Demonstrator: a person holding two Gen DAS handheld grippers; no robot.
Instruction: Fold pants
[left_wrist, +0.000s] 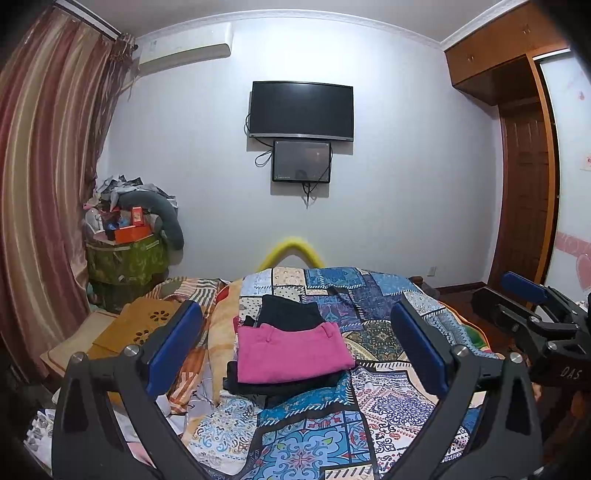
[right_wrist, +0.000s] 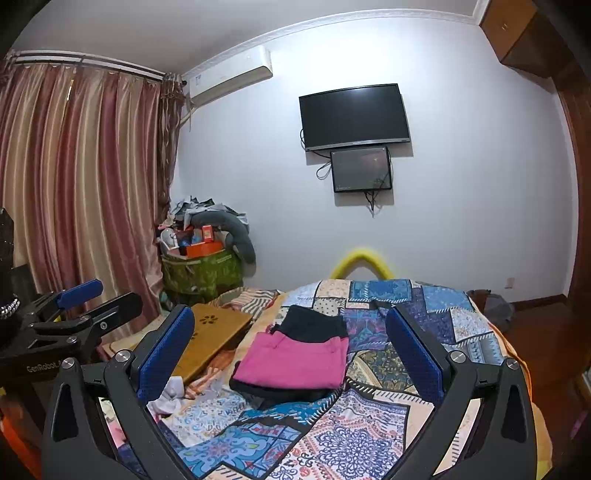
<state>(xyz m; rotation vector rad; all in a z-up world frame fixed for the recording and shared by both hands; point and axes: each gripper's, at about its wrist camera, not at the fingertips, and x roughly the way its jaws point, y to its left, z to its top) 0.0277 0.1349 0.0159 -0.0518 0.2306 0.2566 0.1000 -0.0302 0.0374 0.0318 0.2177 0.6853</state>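
Folded pink pants (left_wrist: 291, 352) lie on top of folded black garments (left_wrist: 288, 387) in the middle of a patchwork bedspread (left_wrist: 384, 317); another black folded piece (left_wrist: 290, 314) lies just behind them. The same stack shows in the right wrist view, pink pants (right_wrist: 295, 360) over black (right_wrist: 284, 395). My left gripper (left_wrist: 295, 354) is open and empty, held above the bed in front of the stack. My right gripper (right_wrist: 291, 354) is open and empty too, to the right of the left one; it shows at the left wrist view's right edge (left_wrist: 517, 295).
A wooden lap tray (right_wrist: 214, 332) lies on the bed's left side. A green hamper (right_wrist: 201, 273) piled with clutter stands by the curtain (right_wrist: 74, 184). A TV (right_wrist: 354, 116) hangs on the far wall. A wardrobe (left_wrist: 517, 166) stands on the right.
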